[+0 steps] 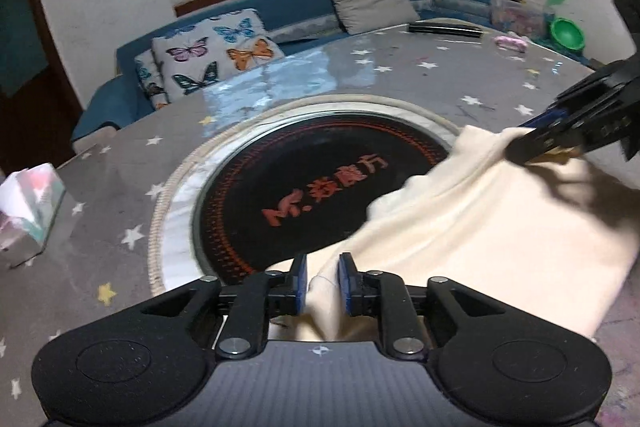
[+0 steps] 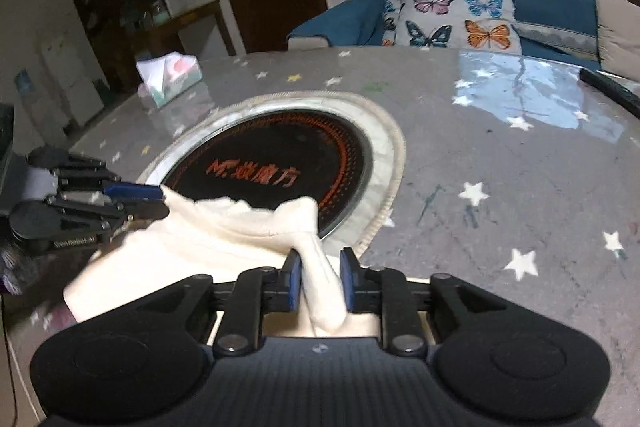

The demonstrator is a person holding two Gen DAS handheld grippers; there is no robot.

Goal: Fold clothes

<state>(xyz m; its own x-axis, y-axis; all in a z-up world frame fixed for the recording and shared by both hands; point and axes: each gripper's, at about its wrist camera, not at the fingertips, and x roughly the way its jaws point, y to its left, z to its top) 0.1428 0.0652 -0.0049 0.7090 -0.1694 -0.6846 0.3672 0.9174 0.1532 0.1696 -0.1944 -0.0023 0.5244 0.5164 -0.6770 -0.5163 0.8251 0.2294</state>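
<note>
A cream garment (image 1: 480, 227) (image 2: 208, 239) lies folded on the grey star-patterned table (image 1: 120, 187) (image 2: 500, 167), its far edge over the rim of a black round hob (image 1: 312, 195) (image 2: 272, 163). My left gripper (image 1: 323, 279) (image 2: 160, 201) has a bunched corner of the garment between its blue pads, which stand slightly apart and do not clamp it. My right gripper (image 2: 320, 275) (image 1: 532, 143) is at the other corner, a twisted fold of cloth loose between its parted pads. Both corners rest low near the table.
A tissue box (image 1: 28, 203) (image 2: 172, 75) sits at the table's left edge. A black remote (image 1: 446, 29) (image 2: 612, 87), a pink item (image 1: 512, 43) and a green bowl (image 1: 566, 33) are at the far side. A blue sofa with butterfly cushions (image 1: 216, 55) (image 2: 456, 15) stands behind.
</note>
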